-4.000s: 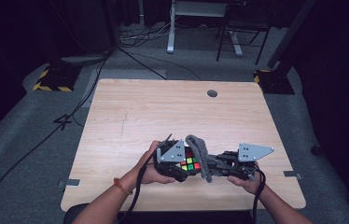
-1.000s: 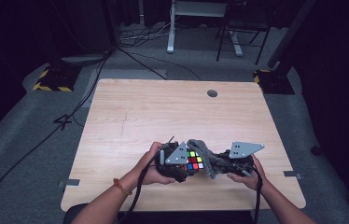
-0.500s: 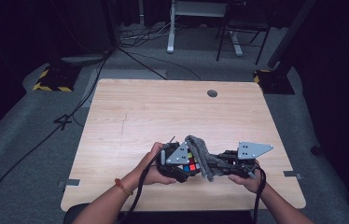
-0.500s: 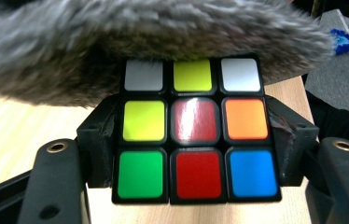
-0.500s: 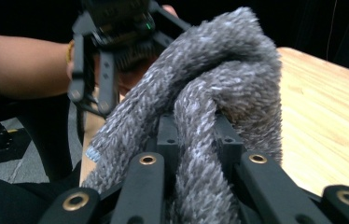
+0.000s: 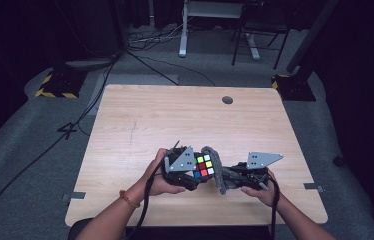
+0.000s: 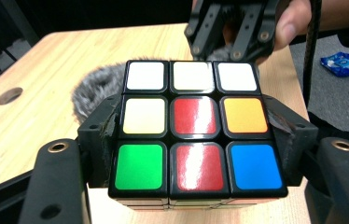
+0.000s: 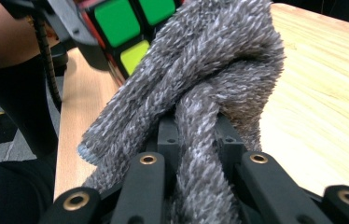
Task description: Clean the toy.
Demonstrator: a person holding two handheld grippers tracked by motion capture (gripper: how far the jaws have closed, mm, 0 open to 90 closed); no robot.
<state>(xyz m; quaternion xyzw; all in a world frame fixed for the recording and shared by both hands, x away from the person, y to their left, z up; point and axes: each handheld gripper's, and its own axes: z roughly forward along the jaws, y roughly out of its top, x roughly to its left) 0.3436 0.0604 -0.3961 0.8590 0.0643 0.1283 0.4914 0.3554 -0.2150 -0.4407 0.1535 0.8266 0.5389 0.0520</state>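
A Rubik's cube is held just above the wooden table, near its front edge, with my left gripper shut on it. In the left gripper view the cube sits squeezed between the two black jaws, a mixed face with a white top row toward the camera. My right gripper is shut on a grey fuzzy cloth, which presses against the cube's right side. In the right gripper view the cloth bunches out from between the fingers and touches the cube.
A round cable hole lies at the table's far right. Wide bare wood stretches beyond the hands. On the floor are a blue packet, cables and stand legs past the far edge.
Half a second ago the cloth lay across the cube's top face. It has since drawn back to the right, and the coloured top squares show again. The left gripper has kept its hold.
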